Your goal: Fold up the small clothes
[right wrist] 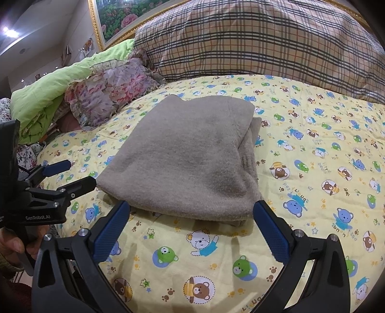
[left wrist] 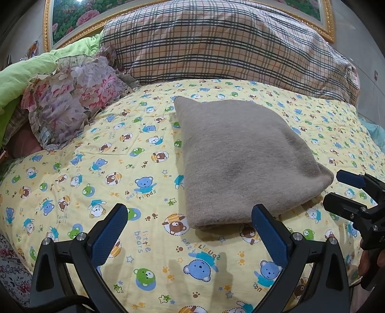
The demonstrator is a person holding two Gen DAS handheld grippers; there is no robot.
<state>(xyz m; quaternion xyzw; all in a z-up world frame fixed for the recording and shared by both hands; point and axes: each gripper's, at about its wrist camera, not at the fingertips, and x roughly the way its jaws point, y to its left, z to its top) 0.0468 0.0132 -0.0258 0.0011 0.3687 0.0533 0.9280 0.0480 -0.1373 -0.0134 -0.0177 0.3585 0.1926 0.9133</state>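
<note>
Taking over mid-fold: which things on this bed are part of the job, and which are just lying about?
Job:
- folded grey-brown knit garment
- left gripper, open
- right gripper, open

Lying about:
- bear-print sheet
- plaid pillow
- floral cushion
- green quilt

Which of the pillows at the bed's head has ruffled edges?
The small floral pillow, left of the big plaid pillow; the plaid one has plain edges.

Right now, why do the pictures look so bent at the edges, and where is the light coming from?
Left wrist view: fisheye bending curves the picture frame; dark corners; finger shadows fall on the bear-print sheet. Right wrist view: same bending; a ceiling light glares top left; the folded grey garment is sharp, with a soft shadow along its near edge.
</note>
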